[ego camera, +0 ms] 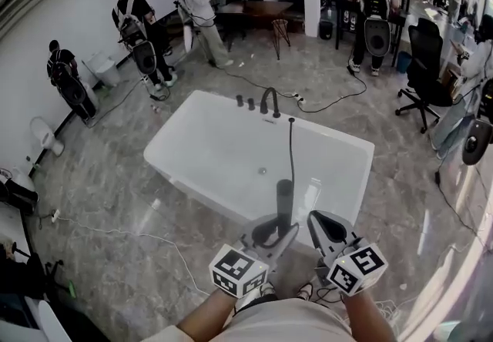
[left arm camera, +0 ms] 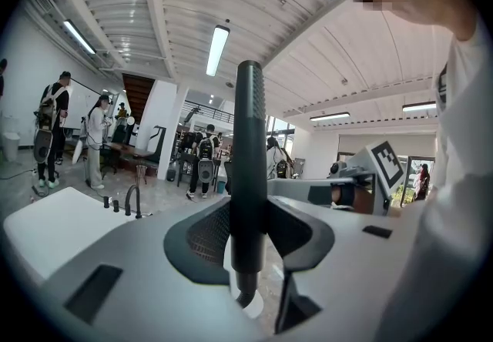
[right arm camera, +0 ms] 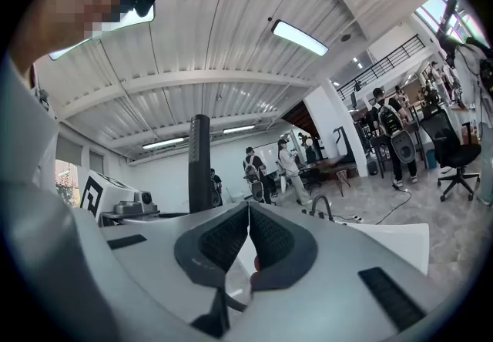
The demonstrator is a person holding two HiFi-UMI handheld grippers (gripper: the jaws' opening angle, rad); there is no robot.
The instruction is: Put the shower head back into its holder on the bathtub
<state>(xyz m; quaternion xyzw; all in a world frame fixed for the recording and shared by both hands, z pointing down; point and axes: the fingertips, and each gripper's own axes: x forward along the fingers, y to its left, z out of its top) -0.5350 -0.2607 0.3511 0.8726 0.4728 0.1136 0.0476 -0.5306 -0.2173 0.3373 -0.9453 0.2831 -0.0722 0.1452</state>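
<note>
Nearest me, low in the head view: the two black-and-white marker cubes [ego camera: 239,271] on my grippers, with my forearms cut off by the frame edge. Left gripper [ego camera: 279,229] is clamped on the black cylindrical shower head [ego camera: 285,192], which stands upright between its wide-set pads, about over the near rim of the white rectangular bathtub [ego camera: 166,149]. Right gripper [ego camera: 323,225] sits just beside it, jaws pressed together, nothing in them. Thin black hose [ego camera: 291,149] runs from the shower head across the basin to the far rim, right of the black arched faucet [ego camera: 269,102]. My read: this is the carry step, shower head in hand, not yet seated. Next move calls for reaching across the basin to the far rim, keeping the shower head upright with the hose slack following, then lowering it into the holder. Trouble: I cannot pick out the holder itself, only a small dark point where the hose ends. Spray face shows in no view. In the left gripper view, the lower end and hose joint sit half hidden behind the jaws. People stand well beyond the tub.
</note>
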